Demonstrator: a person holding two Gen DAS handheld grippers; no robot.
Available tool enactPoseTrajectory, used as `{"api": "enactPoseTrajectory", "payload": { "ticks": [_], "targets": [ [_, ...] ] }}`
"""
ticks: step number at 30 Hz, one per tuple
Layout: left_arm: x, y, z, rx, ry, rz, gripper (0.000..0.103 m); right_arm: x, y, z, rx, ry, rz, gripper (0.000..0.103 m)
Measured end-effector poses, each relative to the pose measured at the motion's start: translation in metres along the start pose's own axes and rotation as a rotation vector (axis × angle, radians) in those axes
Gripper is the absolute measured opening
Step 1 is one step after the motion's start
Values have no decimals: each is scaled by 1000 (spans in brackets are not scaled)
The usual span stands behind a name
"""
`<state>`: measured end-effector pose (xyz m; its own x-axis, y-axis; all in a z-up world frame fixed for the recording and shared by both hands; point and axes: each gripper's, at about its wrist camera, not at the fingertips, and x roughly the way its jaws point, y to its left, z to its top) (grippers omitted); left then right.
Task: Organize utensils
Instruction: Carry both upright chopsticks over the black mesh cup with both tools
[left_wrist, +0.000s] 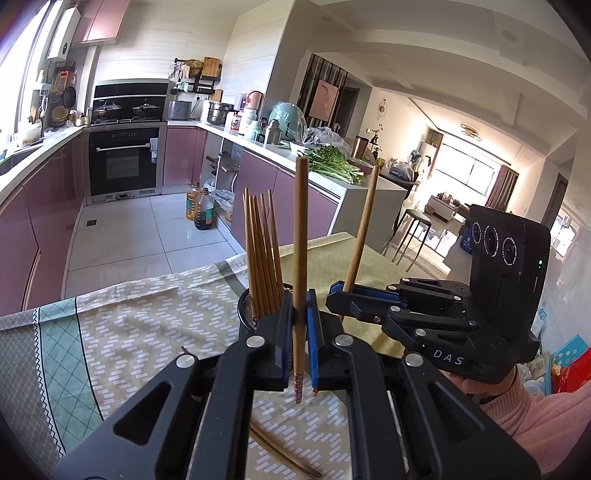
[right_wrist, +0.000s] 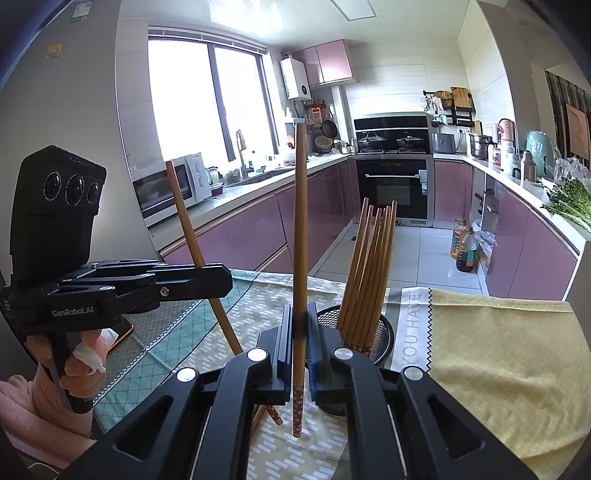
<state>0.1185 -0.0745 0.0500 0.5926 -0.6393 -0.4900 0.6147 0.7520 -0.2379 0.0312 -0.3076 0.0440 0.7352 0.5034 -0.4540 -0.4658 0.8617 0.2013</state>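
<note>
Two upright wooden chopsticks (left_wrist: 300, 236) (right_wrist: 300, 229) held beside a black mesh holder (right_wrist: 384, 332) of chopsticks (right_wrist: 369, 273).

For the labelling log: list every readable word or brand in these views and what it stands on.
"DAS": right gripper, on its body.
"GenRobot.AI": left gripper, on its body.
"YOU HAVE": tablecloth, on its pale strip.
Stickers on the oven and the small raised lettering on the camera housing: too small to read.

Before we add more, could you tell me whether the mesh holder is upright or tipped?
Upright: the mesh holder stands on the tablecloth, chopsticks inside.
</note>
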Motion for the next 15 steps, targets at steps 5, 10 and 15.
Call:
{"api": "enactPoseTrajectory", "payload": {
  "ticks": [5, 10, 15],
  "targets": [
    [0, -1, 3, 8, -3, -1, 8, 1, 1, 2, -2, -6, -2, 6],
    [-1, -1, 7, 14, -7, 1, 8, 2, 0, 5, 0, -13, -2, 6],
    [-1, -1, 8, 17, -9, 1, 8, 3, -1, 7, -1, -14, -2, 6]
  ]
}}
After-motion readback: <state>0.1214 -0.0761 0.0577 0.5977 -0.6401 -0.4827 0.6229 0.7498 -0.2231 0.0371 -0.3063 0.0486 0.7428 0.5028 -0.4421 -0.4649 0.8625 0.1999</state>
